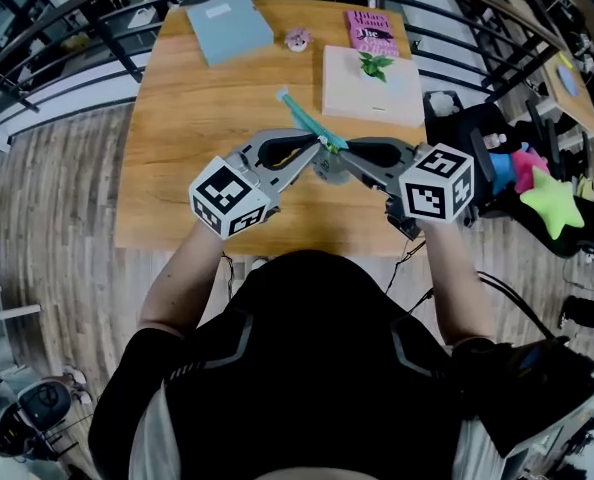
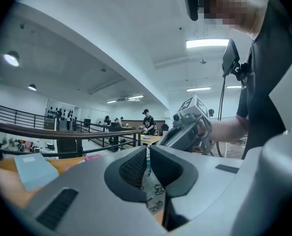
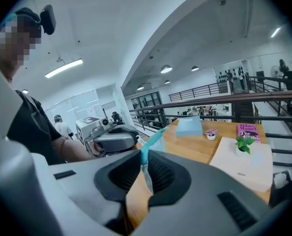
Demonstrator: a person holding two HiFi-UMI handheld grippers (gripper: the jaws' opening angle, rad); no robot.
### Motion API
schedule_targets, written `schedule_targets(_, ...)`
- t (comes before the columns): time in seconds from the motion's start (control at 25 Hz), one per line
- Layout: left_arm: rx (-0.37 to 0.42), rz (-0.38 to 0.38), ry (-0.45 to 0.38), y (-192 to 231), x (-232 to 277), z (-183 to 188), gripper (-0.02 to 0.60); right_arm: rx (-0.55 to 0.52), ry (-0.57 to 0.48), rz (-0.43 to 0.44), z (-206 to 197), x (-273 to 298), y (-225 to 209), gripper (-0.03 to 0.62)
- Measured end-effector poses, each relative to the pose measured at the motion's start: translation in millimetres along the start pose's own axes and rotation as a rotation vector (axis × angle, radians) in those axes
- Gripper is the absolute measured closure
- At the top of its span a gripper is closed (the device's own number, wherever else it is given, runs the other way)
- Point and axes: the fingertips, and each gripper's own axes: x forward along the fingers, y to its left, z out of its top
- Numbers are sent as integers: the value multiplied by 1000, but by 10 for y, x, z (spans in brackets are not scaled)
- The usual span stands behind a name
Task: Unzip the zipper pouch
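The zipper pouch is a pale printed pouch with a teal zipper strip. It hangs above the wooden table, held between both grippers in the head view. My left gripper is shut on the pouch's printed edge, which sticks out below the closed pads. My right gripper is shut on the teal zipper end, and the strip rises out of its closed jaws. The two grippers meet tip to tip over the table's middle. Each shows in the other's view: the right gripper and the left gripper.
On the table's far side lie a light blue book, a small pink ornament, a pink book and a white box with a green sprig. A dark railing curves behind. Soft toys, one a green star, lie at the right.
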Motion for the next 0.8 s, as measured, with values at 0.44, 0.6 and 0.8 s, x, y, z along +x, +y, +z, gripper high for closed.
schedule_targets(0.44, -14, 36, 40, 33, -32, -63, 540, -35, 6, 68, 44, 71, 70, 540)
schedule_targets(0.6, -26, 58, 67, 75, -36, -82, 545, -66, 8, 61, 44, 87, 51, 539)
schedule_targets(0.8, -46, 98, 87, 126, -62, -92, 548, -92, 41, 71, -3, 116, 52, 542)
